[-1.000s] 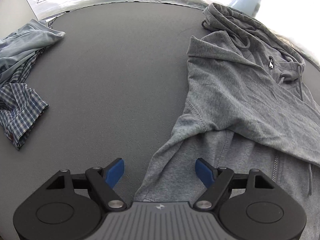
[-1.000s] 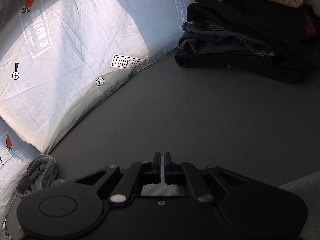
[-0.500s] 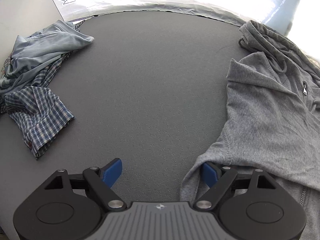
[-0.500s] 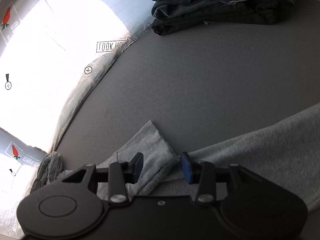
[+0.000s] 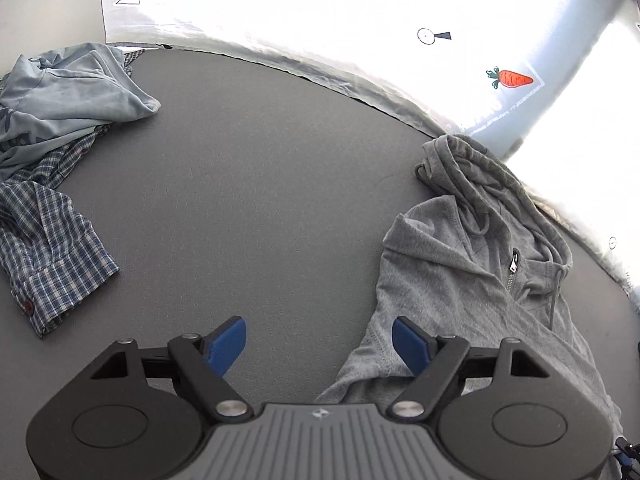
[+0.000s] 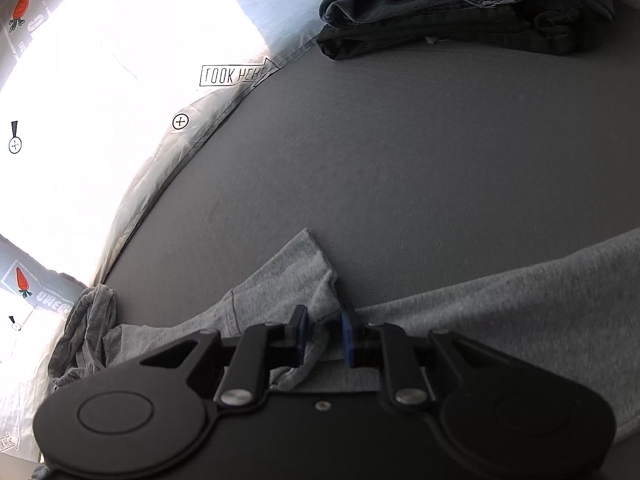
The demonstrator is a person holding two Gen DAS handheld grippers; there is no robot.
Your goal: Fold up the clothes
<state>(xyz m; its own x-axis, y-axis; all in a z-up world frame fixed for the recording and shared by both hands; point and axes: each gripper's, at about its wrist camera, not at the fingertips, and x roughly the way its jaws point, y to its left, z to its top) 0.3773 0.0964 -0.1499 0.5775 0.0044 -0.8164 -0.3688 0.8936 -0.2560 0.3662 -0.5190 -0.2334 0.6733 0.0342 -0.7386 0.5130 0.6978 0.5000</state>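
The grey hoodie [image 5: 472,280] lies spread on the bench [image 5: 260,200], hood toward the printed sheet [image 5: 360,20], one sleeve [image 6: 288,280] laid across its body, which I judge is a fold begun. My right tongs [image 6: 324,332] stand slightly apart around that sleeve's edge, not clamped. My left tongs [image 5: 320,340] gape wide above the hoodie's side, holding nothing. A plaid shirt [image 5: 44,248] waits unfolded; folded clothes [image 6: 460,12] sit stacked beyond.
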